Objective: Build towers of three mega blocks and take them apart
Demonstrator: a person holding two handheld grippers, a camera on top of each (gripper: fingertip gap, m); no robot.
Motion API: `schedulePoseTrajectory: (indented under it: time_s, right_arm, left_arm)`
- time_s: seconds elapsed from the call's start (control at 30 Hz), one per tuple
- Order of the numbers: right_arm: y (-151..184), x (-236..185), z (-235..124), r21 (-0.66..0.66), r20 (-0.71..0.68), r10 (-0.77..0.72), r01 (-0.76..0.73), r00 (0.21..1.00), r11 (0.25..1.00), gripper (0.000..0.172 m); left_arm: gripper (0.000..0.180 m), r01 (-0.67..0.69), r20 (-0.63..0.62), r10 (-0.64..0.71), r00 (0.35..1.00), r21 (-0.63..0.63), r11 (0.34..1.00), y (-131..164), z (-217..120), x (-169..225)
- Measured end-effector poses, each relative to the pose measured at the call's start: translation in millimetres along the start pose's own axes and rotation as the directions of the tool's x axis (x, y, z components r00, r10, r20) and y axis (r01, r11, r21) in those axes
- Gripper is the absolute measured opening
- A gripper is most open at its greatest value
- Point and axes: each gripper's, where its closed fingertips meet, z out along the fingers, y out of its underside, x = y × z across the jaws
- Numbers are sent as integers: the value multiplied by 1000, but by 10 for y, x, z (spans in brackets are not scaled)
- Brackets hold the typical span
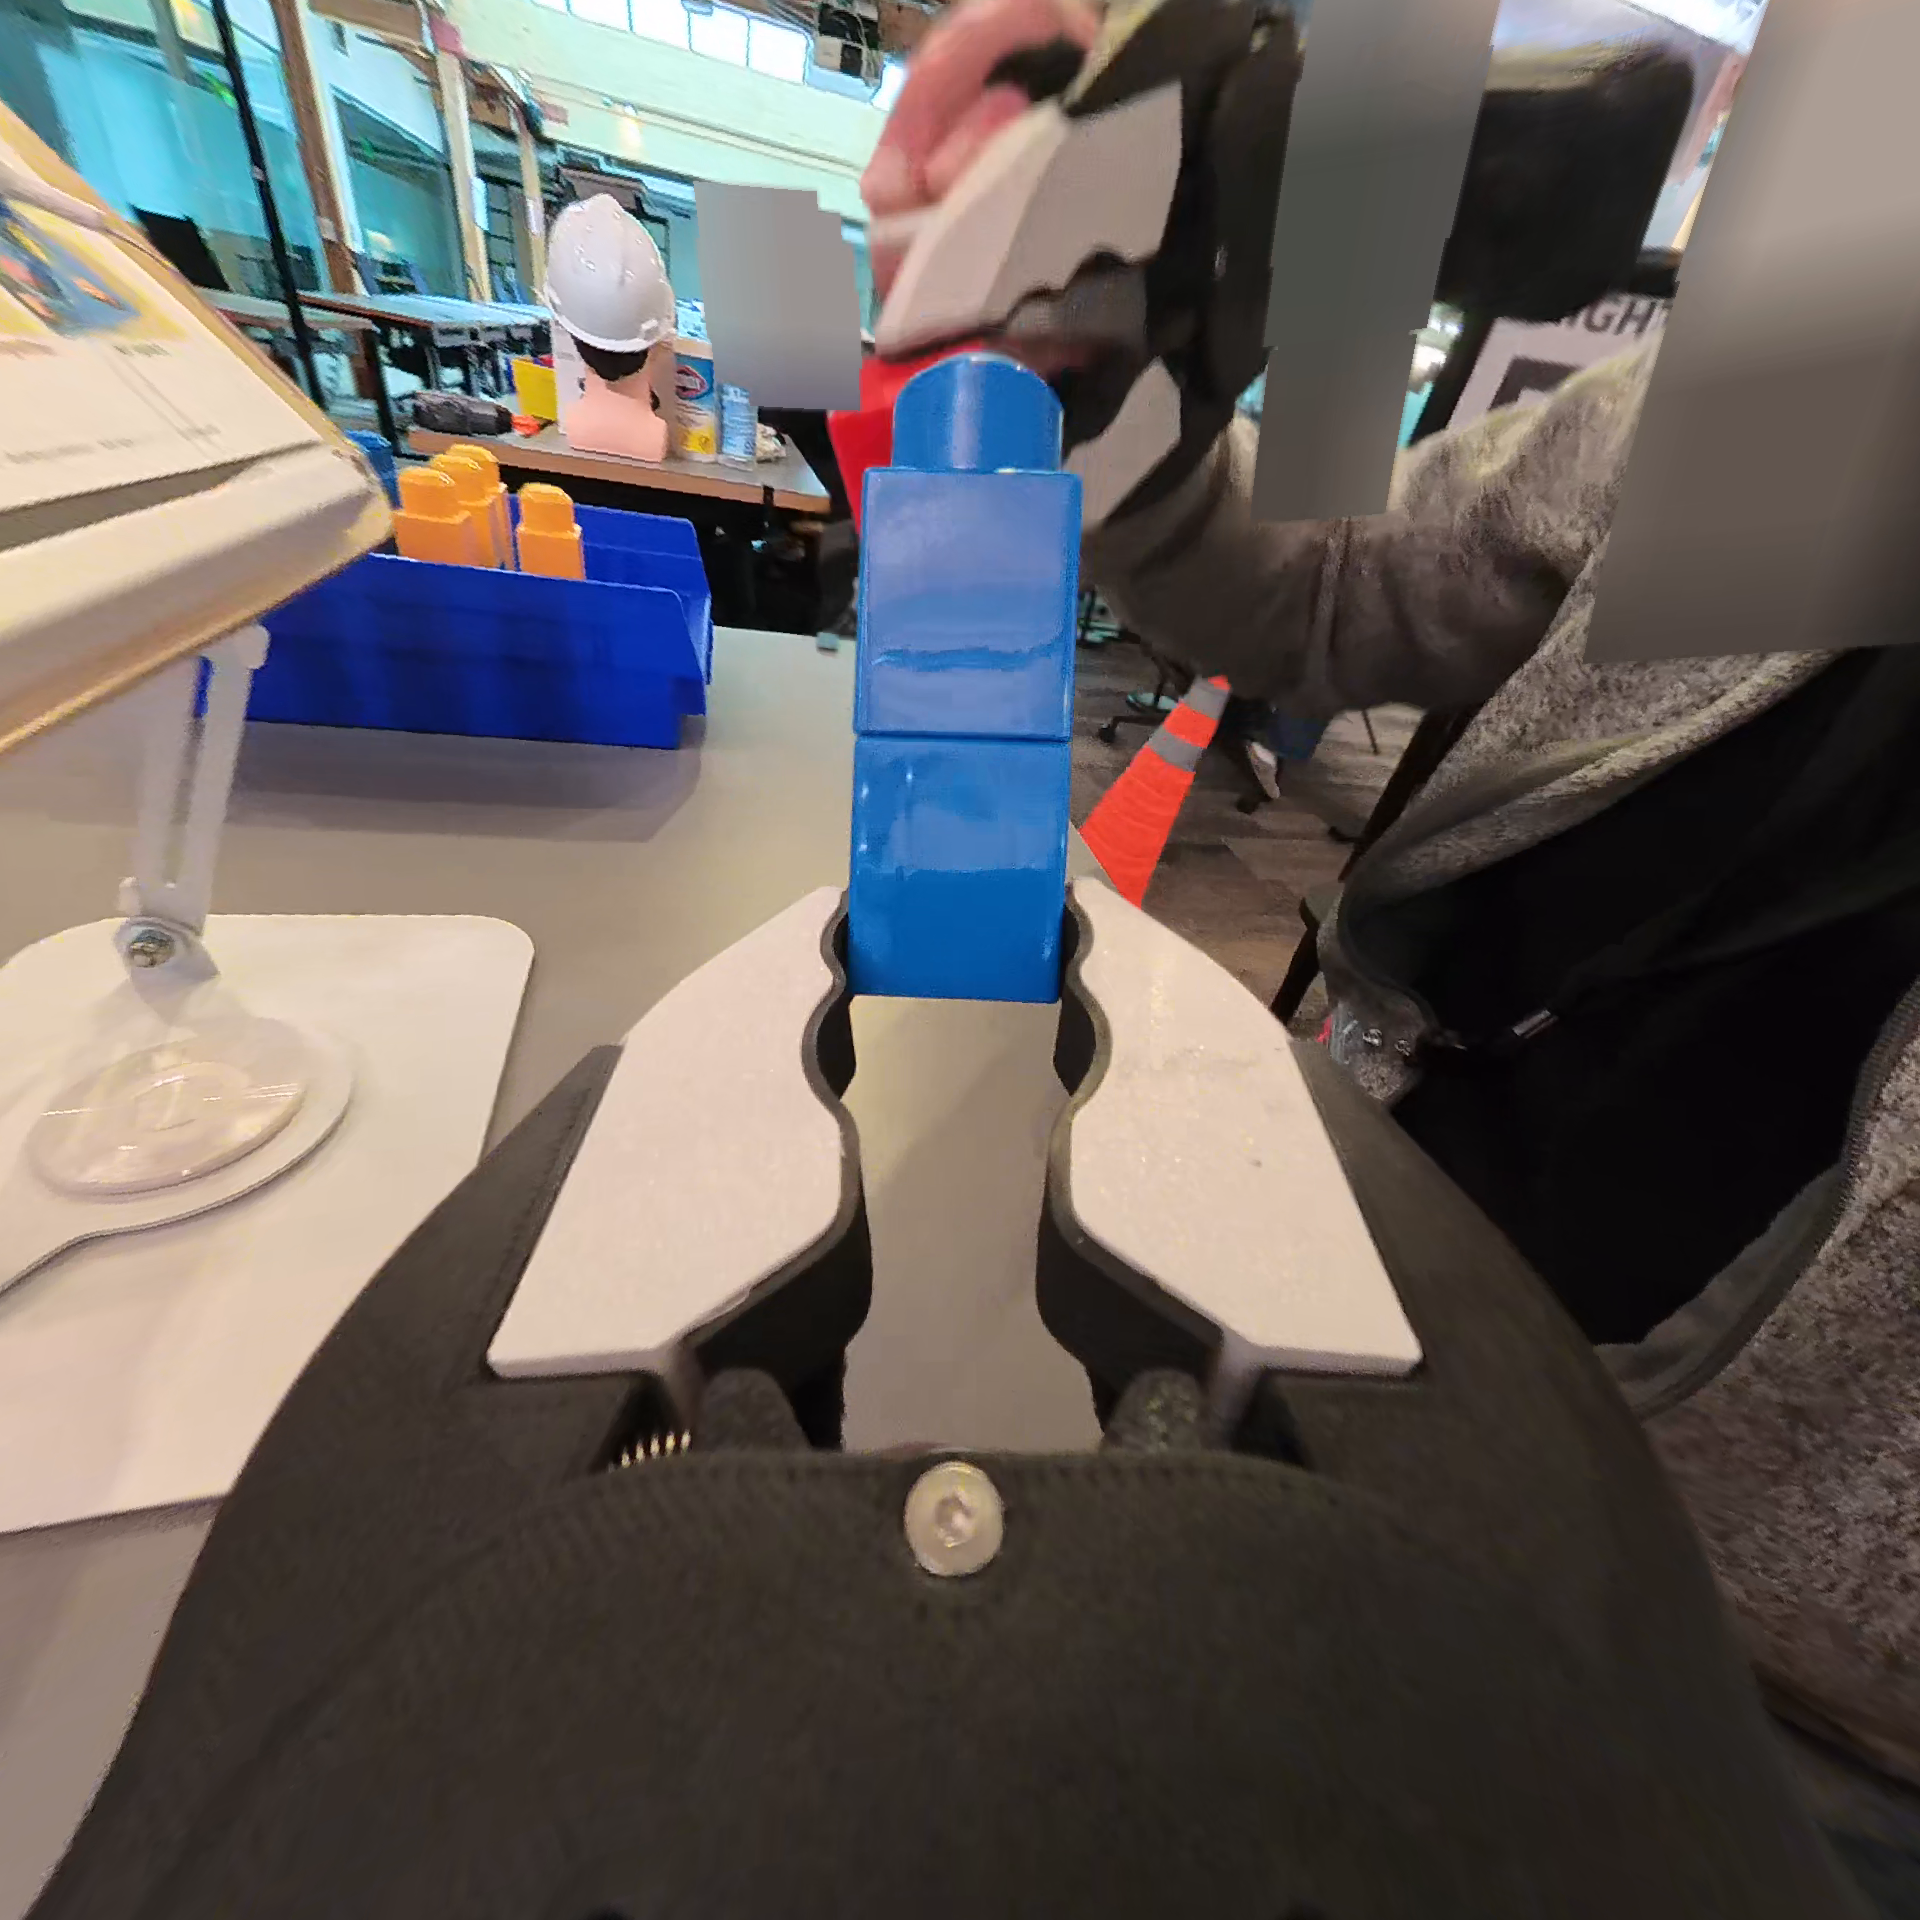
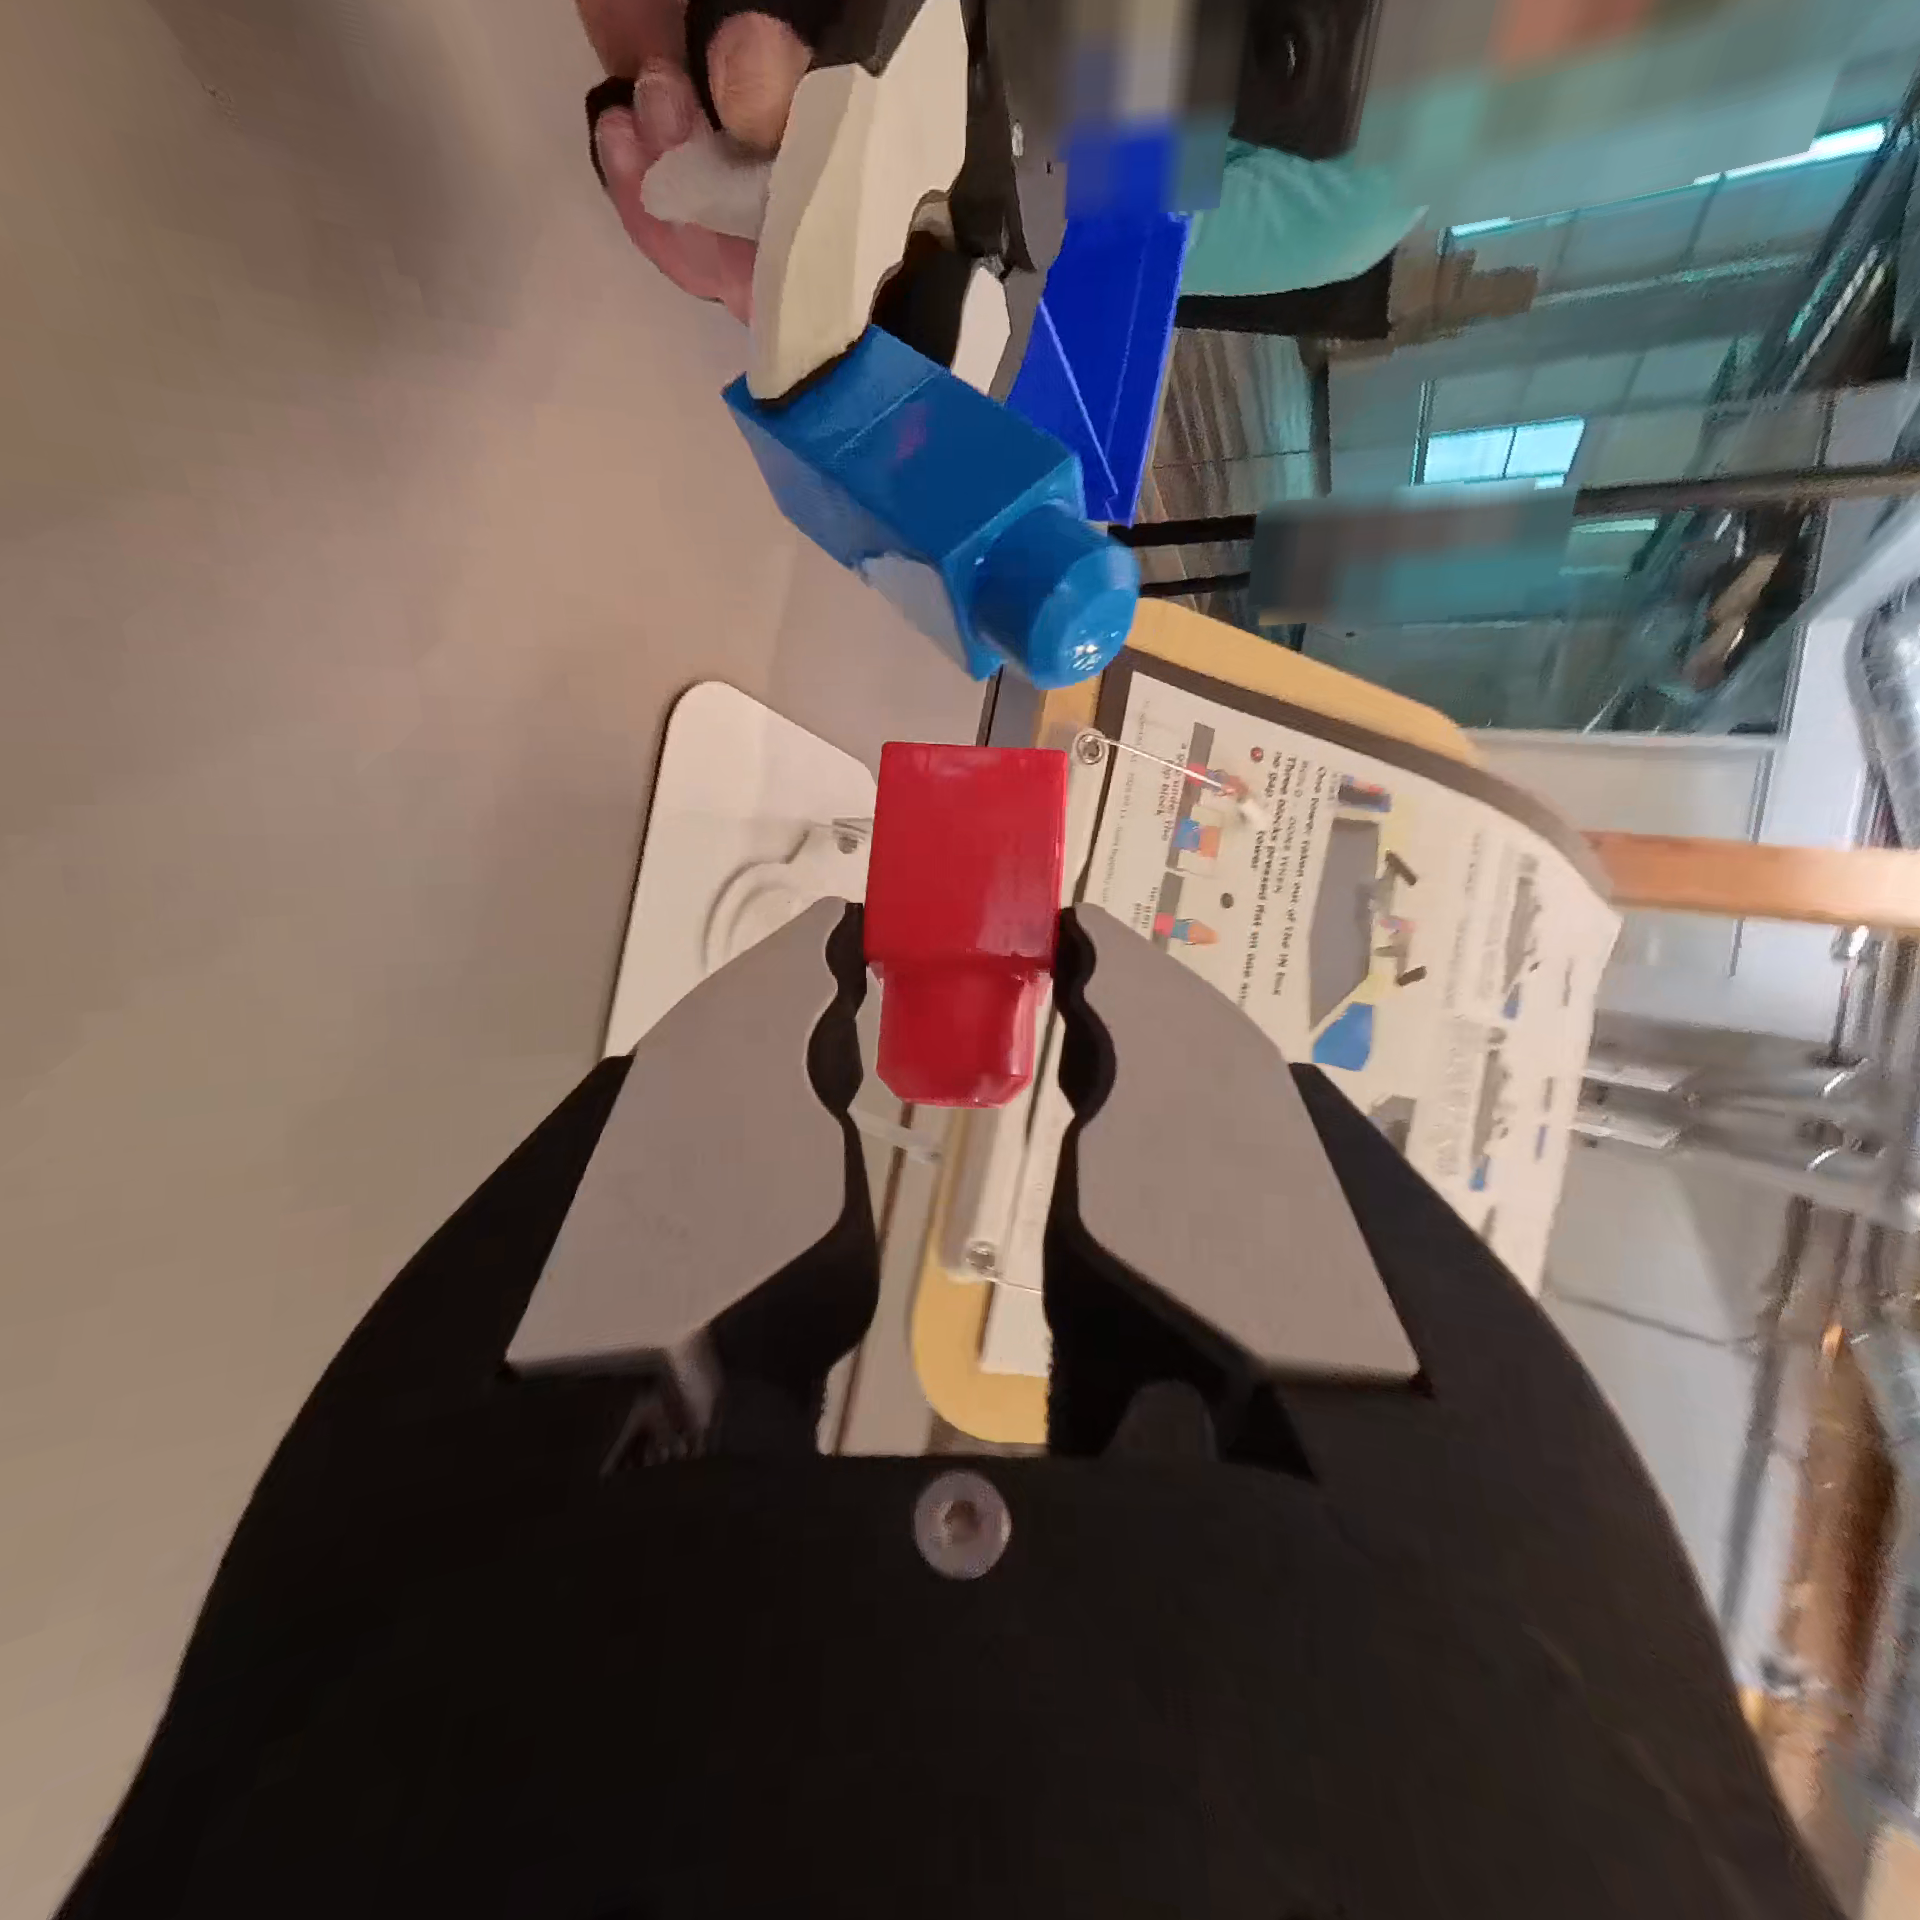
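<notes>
While the left gripper [image 1: 956,940] clamps the bottom block of a stack of 2 blue blocks [image 1: 961,727], both pads pressed against its sides, the stack stands up from the jaws with its round stud [image 1: 977,416] on top. Just above that stud, the right gripper [image 2: 961,935] grips a single red block [image 2: 966,883] by the sides; the block's own stud points back toward the right wrist camera and its open end faces the blue stud, the 2 near but apart. Beneath both lies a grey table [image 1: 623,852]. To the left sits a white stand base [image 1: 260,1091] carrying a tilted instruction sheet [image 2: 1351,935]. Farther back, a blue bin [image 1: 488,655] holds orange blocks [image 1: 488,520]. An orange traffic cone [image 1: 1153,800] stands on the floor beyond the table edge.
</notes>
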Motion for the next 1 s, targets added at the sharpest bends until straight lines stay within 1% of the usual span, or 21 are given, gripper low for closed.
schedulePoseTrajectory:
  time_s: [0.07,0.17,0.33,0.47,0.63,0.73,1.0]
  right_arm:
    - [-49,39,-55,14,23,-101,101,995,995,36]
    - [-118,53,-98,14,63,-199,198,978,980,36]
    - [-181,-58,-121,24,156,-283,283,946,959,36]
    - [-199,-140,-87,29,195,-306,306,932,952,36]
    - [-209,-225,-51,25,228,-337,341,913,940,36]
    - [-212,-237,-57,18,227,-360,366,905,931,36]
    - [-203,-281,-23,10,232,-354,361,906,932,36]
  left_arm:
    - [36,2,-27,-3,1000,-19,1000,40,55,39]
    - [35,6,-60,-9,998,-46,999,100,114,85]
    - [35,13,-87,-19,996,-78,997,179,161,110]
    - [35,11,-96,-22,995,-113,994,235,201,128]
    - [35,-7,-78,-5,997,-153,988,287,262,124]
    - [35,-16,-69,5,998,-155,988,283,263,121]
    - [35,-30,-36,24,999,-178,984,310,260,83]
